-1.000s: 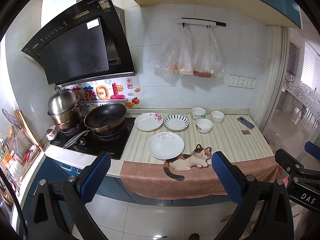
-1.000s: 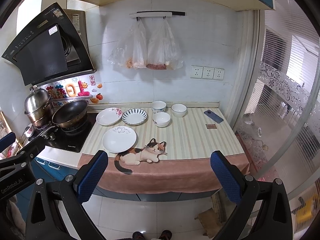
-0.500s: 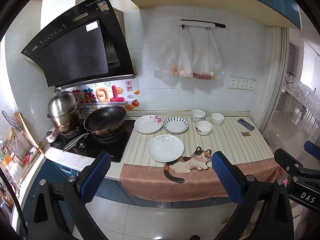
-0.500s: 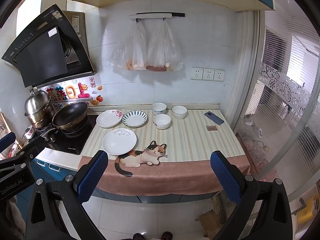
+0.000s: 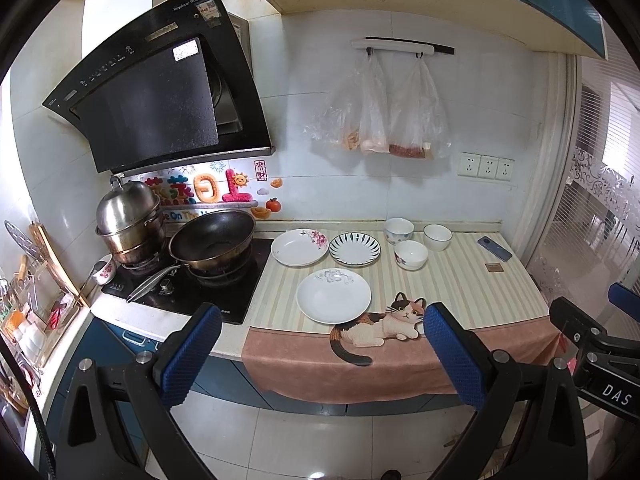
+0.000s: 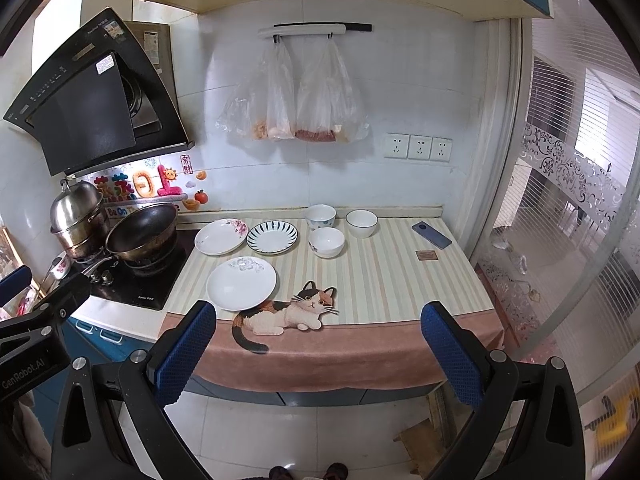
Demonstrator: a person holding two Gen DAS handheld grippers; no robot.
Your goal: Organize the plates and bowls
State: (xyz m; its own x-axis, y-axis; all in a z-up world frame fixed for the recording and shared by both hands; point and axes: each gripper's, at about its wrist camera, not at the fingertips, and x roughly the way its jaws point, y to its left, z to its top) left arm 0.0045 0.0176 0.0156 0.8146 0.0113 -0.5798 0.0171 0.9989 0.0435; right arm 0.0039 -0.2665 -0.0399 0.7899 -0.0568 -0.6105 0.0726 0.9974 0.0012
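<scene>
Left gripper: jaws spread wide, nothing between the blue pads, nothing touched. Right gripper: likewise fully spread, empty. Both hang off the counter's front edge, well apart from the crockery; presumably a standoff pose that keeps the whole layout in view before a first pick.

Outward, left wrist view, counter centre as dial: plain white plate at 6 o'clock, nearest the grippers, its rim touching the cat print on the striped mat. Floral plate at 10 o'clock, striped plate at 12, rims just beside each other. Three bowls cluster at 2 o'clock, none nested.

Judgement: nothing stacked yet; plates lie singly, so sorting has not started. Wok at 9 o'clock, off the mat.
</scene>
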